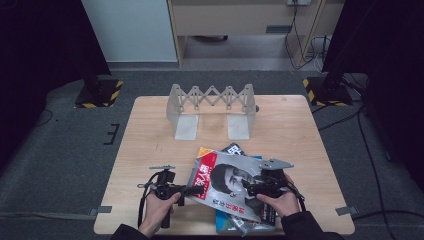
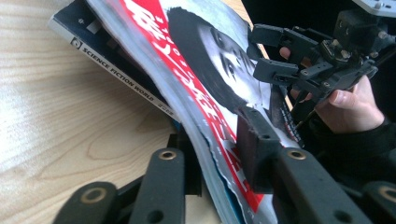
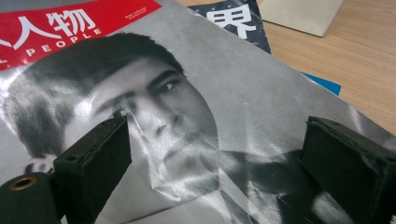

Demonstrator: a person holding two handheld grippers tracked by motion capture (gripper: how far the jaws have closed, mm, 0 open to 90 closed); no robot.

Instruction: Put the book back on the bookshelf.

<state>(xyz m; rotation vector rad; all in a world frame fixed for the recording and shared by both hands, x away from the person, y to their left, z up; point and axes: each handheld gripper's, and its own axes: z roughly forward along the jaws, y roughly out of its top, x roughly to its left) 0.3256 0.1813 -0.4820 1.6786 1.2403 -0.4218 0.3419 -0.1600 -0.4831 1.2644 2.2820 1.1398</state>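
Left tongs [image 2: 219,163] clamped on near edge of top magazine [image 2: 196,84], lifting it off stack on counter [image 1: 150,130]. Right tongs [image 3: 215,163] apart, resting over cover. Folding rack [image 1: 212,107] at far side.

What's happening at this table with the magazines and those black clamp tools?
A person is working with a handheld gripper in each hand on a small stack of magazines on the wooden table. The left gripper has its jaws around the edge of the top magazine, the one with a red title band, with its near edge lifted off the magazines beneath. The right gripper hovers open over the cover. A grey folding rack stands unused at the far side.
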